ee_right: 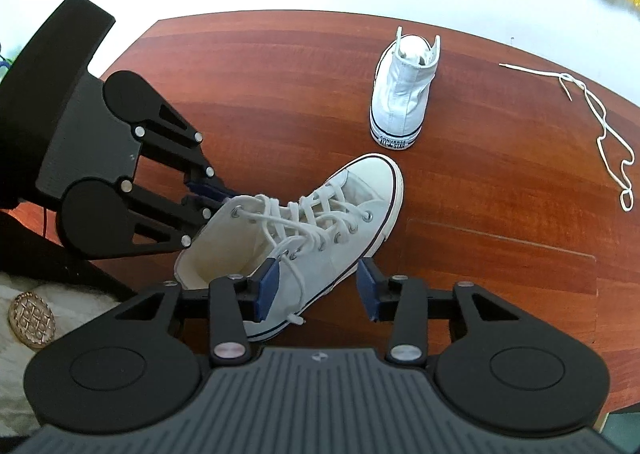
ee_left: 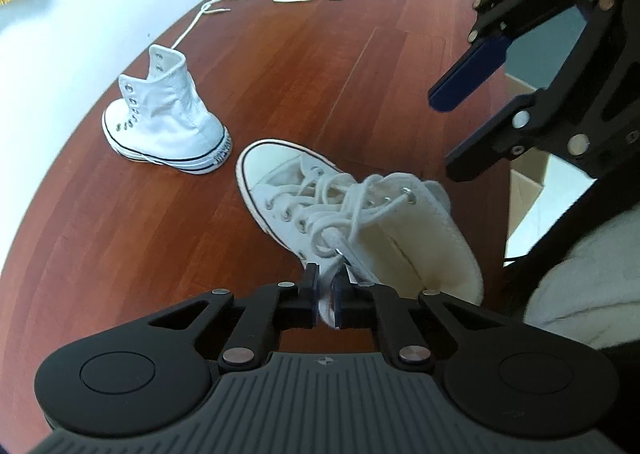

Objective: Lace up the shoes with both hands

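2 white high-top shoes on the wooden tabletop (ee_right: 248, 70). Near shoe (ee_right: 320, 222) laced, tilted, toe pointing away from the person. Far shoe (ee_right: 402, 94) upright, unlaced, eyelets bare. Loose lace (ee_right: 600, 130) lies apart on the tabletop beyond the far shoe. Left tool (ee_left: 326, 286) pinched narrow on the near shoe's upper edge by the top eyelets. Right tool (ee_right: 318, 288) spread wide, straddling the near shoe's side, gripping nothing.

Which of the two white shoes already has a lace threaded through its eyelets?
The near shoe, gripped at its collar by the left gripper. The far shoe stands with bare eyelets, its loose lace lying on the table.
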Demonstrator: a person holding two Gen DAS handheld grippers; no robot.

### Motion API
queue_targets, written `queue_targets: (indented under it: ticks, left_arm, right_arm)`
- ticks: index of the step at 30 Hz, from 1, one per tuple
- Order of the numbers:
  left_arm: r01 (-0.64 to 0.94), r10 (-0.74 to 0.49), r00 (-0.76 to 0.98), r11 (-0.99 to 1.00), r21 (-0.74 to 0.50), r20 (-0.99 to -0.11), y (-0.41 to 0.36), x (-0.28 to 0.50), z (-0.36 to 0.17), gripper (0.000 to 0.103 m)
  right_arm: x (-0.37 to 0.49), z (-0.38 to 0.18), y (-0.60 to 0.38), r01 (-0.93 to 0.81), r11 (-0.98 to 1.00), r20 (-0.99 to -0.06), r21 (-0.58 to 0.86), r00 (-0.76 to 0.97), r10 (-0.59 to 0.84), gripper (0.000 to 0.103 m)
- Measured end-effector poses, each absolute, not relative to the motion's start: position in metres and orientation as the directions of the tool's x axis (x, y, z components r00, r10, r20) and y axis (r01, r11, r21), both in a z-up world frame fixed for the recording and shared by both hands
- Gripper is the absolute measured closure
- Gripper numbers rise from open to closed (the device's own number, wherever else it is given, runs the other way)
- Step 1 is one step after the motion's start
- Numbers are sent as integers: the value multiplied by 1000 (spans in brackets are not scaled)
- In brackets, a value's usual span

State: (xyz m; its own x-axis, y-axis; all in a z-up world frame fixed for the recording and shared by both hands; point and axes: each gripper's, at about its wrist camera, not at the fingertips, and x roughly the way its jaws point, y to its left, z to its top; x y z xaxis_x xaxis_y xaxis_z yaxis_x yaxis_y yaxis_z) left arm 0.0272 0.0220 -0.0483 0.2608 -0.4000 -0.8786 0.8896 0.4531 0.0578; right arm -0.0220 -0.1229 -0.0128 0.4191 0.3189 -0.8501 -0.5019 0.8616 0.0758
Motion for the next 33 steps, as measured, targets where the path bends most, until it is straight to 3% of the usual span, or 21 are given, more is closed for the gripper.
queue_targets:
  ticks: [12,16,33]
  left_arm:
    - [838,-429,254,545,-25,-867,42,54,-24,81]
    - [822,-410,284,569,0,-867,39,67,-24,80]
    - [882,-374,197,472,-4,-906,0,96,-57,80]
  right_arm:
    - [-11,-22,-137,-463,885,-842,60,452,294,62]
    - [-4,-26,-140,-456,888,-843,57,455,287,74]
    - [35,-58,-132,-496,863,-856,99,400,328,80]
